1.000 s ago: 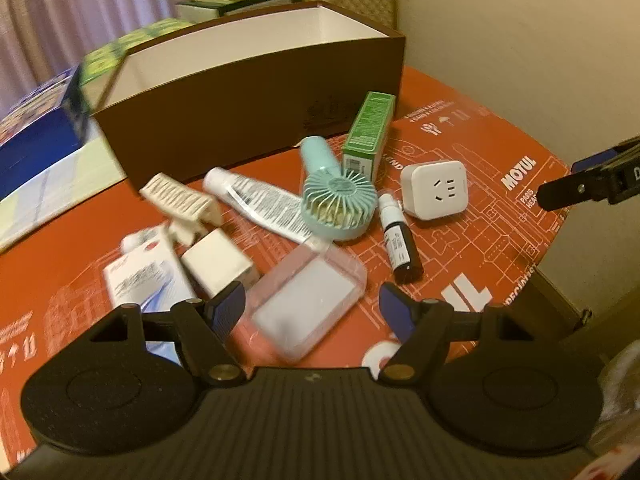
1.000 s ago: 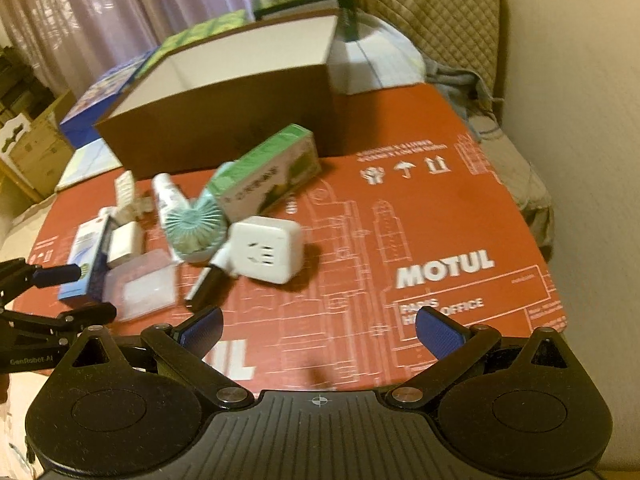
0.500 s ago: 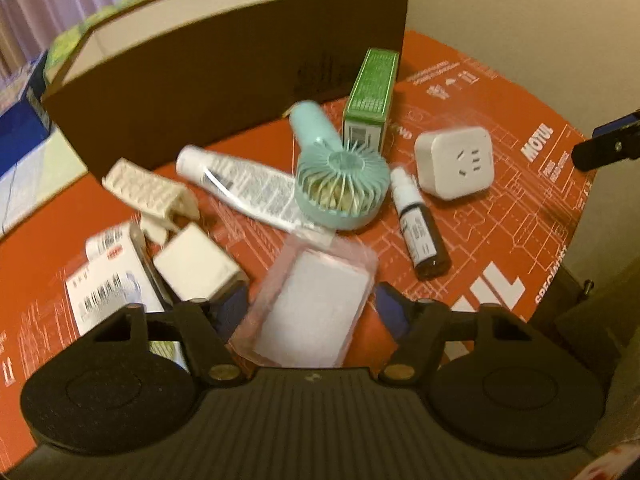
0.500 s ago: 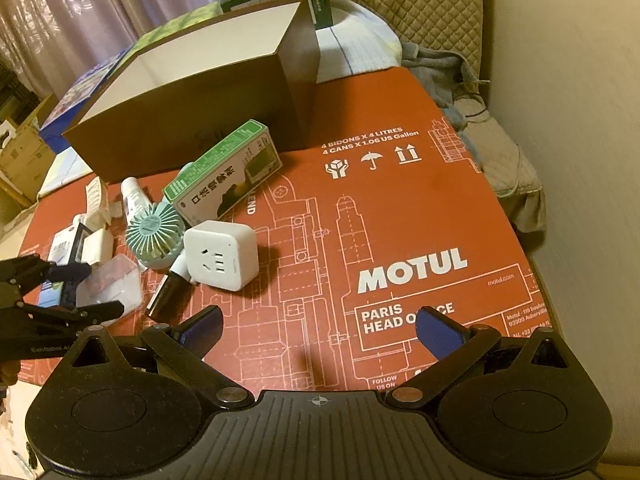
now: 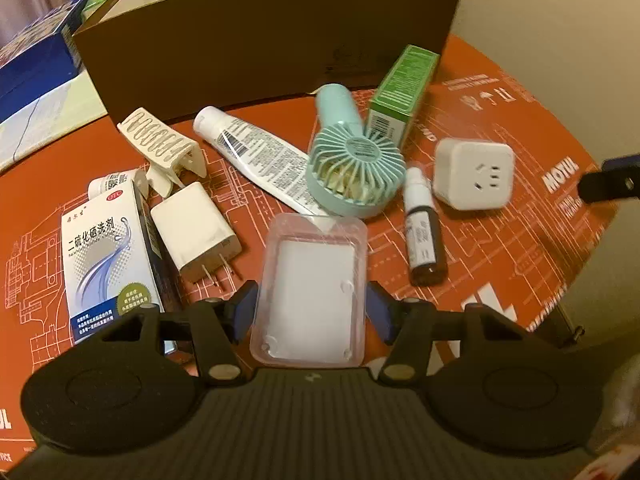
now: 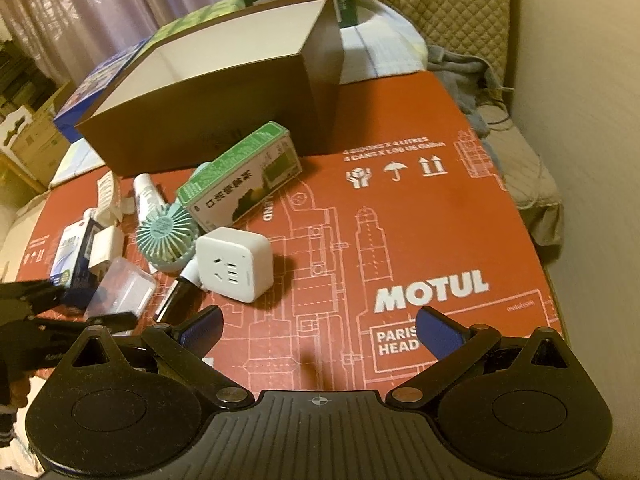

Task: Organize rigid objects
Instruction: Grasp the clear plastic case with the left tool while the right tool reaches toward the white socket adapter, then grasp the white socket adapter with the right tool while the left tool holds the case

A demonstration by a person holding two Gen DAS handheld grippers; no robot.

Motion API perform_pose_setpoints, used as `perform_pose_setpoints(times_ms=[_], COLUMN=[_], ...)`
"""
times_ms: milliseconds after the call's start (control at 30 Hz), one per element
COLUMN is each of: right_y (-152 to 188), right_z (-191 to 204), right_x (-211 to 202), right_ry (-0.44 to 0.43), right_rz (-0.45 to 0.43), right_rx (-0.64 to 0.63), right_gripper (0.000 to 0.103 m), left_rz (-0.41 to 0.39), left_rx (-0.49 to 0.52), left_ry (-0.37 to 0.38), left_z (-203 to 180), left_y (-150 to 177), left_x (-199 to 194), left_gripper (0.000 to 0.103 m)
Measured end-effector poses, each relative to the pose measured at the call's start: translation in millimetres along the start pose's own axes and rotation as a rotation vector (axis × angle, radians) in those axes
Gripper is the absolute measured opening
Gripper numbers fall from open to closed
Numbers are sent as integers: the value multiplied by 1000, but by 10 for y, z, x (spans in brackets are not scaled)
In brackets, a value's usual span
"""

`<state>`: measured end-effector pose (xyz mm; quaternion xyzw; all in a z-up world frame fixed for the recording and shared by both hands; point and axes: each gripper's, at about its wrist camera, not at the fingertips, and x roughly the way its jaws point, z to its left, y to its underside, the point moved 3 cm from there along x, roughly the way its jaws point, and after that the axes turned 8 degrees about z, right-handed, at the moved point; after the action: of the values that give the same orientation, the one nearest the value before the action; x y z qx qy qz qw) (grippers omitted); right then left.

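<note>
The left gripper [image 5: 312, 306] points steeply down over the near-left part of the red printed board [image 6: 400, 208], its jaws closing around a clear plastic case [image 5: 310, 294]; the case lies between the two blue pads [image 5: 244, 308], and whether they already press on it cannot be told from either view. The right gripper [image 6: 318, 330] hangs over the board's near edge with its jaws spread wide and nothing between them. The remaining rigid items sit clustered on the left half of the board — a white charger plug [image 5: 196, 230] and a blue-and-white medicine box [image 5: 106, 256] just left of the case, a cream hair clip [image 5: 164, 146] and a white tube [image 5: 256, 160] beyond them. A mint handheld fan [image 5: 354, 168] lies over the tube's end, with a dark dropper bottle [image 5: 422, 232], a white socket cube [image 5: 474, 174] and a green carton [image 5: 402, 92] to its right. The open brown box [image 5: 260, 40] stands along the far edge.
</note>
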<state>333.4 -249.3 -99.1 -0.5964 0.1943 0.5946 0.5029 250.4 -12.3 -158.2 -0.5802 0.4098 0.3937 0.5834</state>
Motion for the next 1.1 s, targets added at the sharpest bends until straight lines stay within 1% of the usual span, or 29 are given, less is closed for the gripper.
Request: perform_pose_setpoints(times_ms=[167,300,367,500,667,800,900,1000,1067,1100], right_y=[-51,-120,-149,-197,-233,-255,-288,-309,-315,-317], right_z=[52,136,192,277,359,398,377,359,363,369], right_x=[36,46,66,199,417,570,653,718,744,741], right_ry=[-33,-87,-113,-141,-160,-158,-166,-185,-212,-216], right_rz=[0,-34,-43,-33,-8,-9,-12,-13,-14,-22], right_rx=[-40,-106,-150,-230,-281,-330,-349,-372,-387,-392], right_gripper=[100,98,86,79,71,69,64,59,48,47], left_rz=[-5,-26,-33,-44,-45,-52,-53,-52,-51,-50], left_rx=[-57,-88,-109,-159,-211,-248,-276,-301,-313,-319], left_ry=[8,5,0,-19,-45,-58,-69,-78,-83,-86], left_z=[4,-34,-43,-45,-10,16,32,44,44,38], left_y=[4,75,112,153,183,214,236,258,272,278], left_x=[-9,-97,-147,-235,-292,-337,-353,-355,-352,-351], left_gripper=[52,52,52,52,52,52,52,52,52,52])
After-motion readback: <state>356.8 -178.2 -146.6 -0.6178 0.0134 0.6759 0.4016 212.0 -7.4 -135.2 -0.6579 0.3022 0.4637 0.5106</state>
